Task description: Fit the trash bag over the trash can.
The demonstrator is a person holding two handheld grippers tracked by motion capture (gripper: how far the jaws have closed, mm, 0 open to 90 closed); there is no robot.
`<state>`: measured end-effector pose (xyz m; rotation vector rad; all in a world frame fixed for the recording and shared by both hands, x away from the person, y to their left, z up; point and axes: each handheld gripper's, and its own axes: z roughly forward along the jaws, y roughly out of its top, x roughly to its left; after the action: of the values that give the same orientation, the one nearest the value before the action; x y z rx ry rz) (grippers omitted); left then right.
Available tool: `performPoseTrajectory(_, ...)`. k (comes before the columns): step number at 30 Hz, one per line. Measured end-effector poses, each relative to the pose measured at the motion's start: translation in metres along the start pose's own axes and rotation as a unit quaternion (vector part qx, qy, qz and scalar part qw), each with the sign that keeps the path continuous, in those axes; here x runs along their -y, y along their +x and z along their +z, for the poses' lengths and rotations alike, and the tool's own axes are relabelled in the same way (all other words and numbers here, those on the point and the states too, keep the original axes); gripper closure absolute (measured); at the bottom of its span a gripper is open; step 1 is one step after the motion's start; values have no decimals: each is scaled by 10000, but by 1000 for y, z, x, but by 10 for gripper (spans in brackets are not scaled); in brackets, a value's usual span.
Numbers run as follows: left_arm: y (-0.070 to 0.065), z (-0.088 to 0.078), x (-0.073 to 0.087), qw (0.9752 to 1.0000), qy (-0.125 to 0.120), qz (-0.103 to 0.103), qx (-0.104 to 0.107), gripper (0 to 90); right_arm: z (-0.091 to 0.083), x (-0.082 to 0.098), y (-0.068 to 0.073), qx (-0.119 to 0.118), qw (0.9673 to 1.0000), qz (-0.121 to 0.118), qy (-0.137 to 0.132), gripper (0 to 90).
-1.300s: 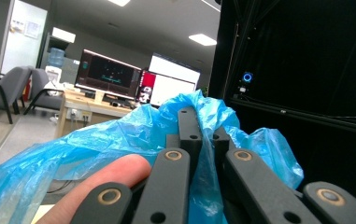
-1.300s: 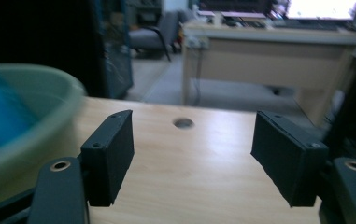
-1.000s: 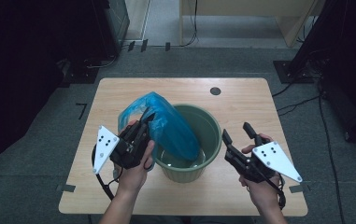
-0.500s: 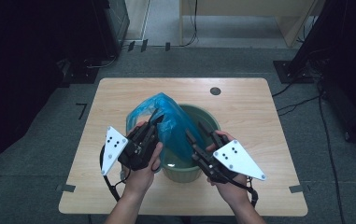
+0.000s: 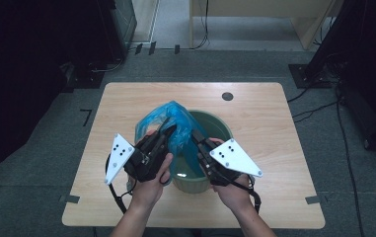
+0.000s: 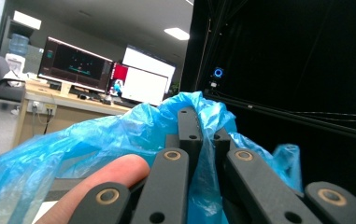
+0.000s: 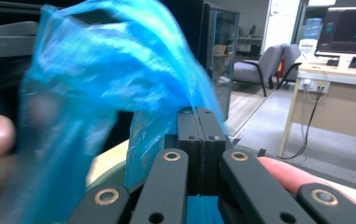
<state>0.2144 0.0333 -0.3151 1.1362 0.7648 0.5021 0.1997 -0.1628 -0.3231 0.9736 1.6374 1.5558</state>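
Your left gripper [image 5: 168,129] is clamped on the blue plastic bag [image 5: 175,123]; in the left gripper view the film is pinched between its two black jaws and bunches up around them [image 6: 199,126]. Your right gripper [image 5: 195,134] has just been closing, and its jaws now meet on a fold of the same bag, as the right gripper view shows [image 7: 197,116], with blue film trapped between the pads and billowing to the left of them. The two grippers sit near each other, one at each side of the bag's raised top.

The bag stands up out of the green bucket [image 5: 220,129], draped over its left and rear rim. The bucket rests on the near half of the tabletop [image 5: 274,113], roughly centred between your forearms.

The tabletop is light wood grain, rectangular with rounded corners. A round dark cable port [image 5: 227,96] sits toward its far edge, well apart from the bucket. Short strips of tape [image 5: 312,199] lie on the floor at the near corners.

The floor [image 5: 42,163] is grey carpet. A dark marking [image 5: 86,117] lies on it just left of the tabletop. Cables [image 5: 319,106] run across it to the right, toward dark stands. Beyond the far edge is a pale wooden desk [image 5: 254,12] with cables hanging below. In the gripper views you see lit monitors [image 6: 75,63] on an office desk, grey chairs [image 7: 259,65] and a water dispenser [image 7: 313,30] farther off.
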Motion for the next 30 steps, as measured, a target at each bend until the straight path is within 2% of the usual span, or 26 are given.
performPoseTrajectory(4, 4, -3, -2, 10000, 31, 12, 68, 832, -6, -2, -12, 187, 9997, 1, -144, 900)
performPoseTrajectory(8, 8, -4, -3, 9997, 55, -22, 228, 652, -9, -4, -18, 314, 9993, 40, -196, 900)
performPoseTrajectory(10, 9, -5, -4, 9996, 55, 13, 264, 514, -11, -4, -22, 408, 9988, 103, -245, 900)
performPoseTrajectory(13, 11, -9, -7, 9993, 98, 167, 320, 394, -13, -4, -29, 553, 9979, 159, -304, 900)
performPoseTrajectory(19, 13, -17, -14, 9990, 31, 243, 379, 287, -11, -2, -33, 806, 9961, 179, -296, 900)
performPoseTrajectory(21, 16, -24, -17, 9985, 3, 361, 412, 274, -11, 0, -37, 881, 9954, 253, -285, 900)
performPoseTrajectory(24, 24, -31, -19, 9989, -39, 412, 216, 273, -14, 0, -40, 887, 9951, 291, -341, 900)
performPoseTrajectory(30, 55, -37, -12, 9995, 77, 149, -274, 285, -22, -1, -46, 797, 9948, 359, -516, 900)
